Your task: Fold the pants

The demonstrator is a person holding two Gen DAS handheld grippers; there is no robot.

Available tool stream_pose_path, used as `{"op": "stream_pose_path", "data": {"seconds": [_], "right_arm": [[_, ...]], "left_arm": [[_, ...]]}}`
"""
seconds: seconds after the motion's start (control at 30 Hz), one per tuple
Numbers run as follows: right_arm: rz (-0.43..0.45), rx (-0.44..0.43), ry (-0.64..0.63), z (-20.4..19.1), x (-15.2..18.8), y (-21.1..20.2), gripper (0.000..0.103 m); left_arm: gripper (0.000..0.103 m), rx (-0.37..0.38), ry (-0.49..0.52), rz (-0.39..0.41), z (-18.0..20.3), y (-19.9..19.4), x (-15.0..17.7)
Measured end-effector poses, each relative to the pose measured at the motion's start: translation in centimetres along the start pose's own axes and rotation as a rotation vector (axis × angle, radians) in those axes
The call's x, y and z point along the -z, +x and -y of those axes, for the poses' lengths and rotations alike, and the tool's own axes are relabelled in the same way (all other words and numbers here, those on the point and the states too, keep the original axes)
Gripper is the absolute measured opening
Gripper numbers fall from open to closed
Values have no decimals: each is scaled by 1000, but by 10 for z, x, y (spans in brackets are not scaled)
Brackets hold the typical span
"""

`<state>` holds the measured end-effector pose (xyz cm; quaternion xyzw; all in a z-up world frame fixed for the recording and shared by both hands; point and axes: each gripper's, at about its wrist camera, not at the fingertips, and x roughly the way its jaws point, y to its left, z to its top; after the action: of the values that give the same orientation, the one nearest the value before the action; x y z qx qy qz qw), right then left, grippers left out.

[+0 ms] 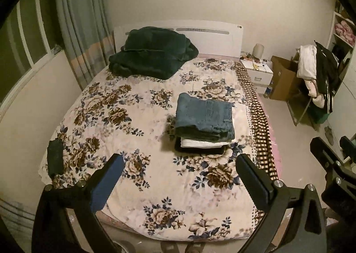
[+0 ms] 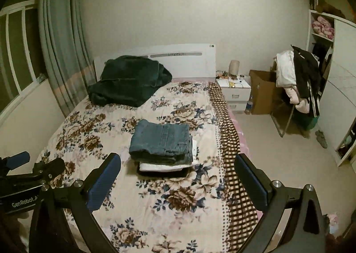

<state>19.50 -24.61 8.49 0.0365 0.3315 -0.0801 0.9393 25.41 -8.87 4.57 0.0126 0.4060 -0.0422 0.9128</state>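
My left tongs (image 1: 180, 177) stand spread wide with nothing between them, hanging over the near end of the bed (image 1: 142, 186). My right tongs (image 2: 178, 177) are spread apart and empty too, over the same floral bedspread (image 2: 155, 213). The folded blue jeans (image 1: 205, 115) lie on top of a small stack, with a folded white garment (image 1: 200, 143) under them and a black one (image 1: 198, 151) at the bottom; the stack sits right of the bed's middle, well apart from both tongs. A heap of dark green blanket (image 1: 151, 57) rests against the white headboard (image 1: 213, 37). A small dark folded item (image 1: 55, 157) lies at the bed's left edge. Beside the bed stand a white nightstand (image 1: 259, 74) and a cardboard box (image 1: 282, 79).
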Motion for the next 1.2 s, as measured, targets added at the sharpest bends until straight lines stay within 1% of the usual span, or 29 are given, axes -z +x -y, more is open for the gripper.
{"op": "stream_pose_path", "data": {"seconds": [0.67, 1.2], "right_arm": [[-28, 12, 18, -5, 6, 8, 103], [-45, 17, 9, -8, 16, 13, 103]], "left_arm": [[103, 5, 8, 0, 0, 2, 1], [103, 11, 7, -3, -3, 3, 2]]}}
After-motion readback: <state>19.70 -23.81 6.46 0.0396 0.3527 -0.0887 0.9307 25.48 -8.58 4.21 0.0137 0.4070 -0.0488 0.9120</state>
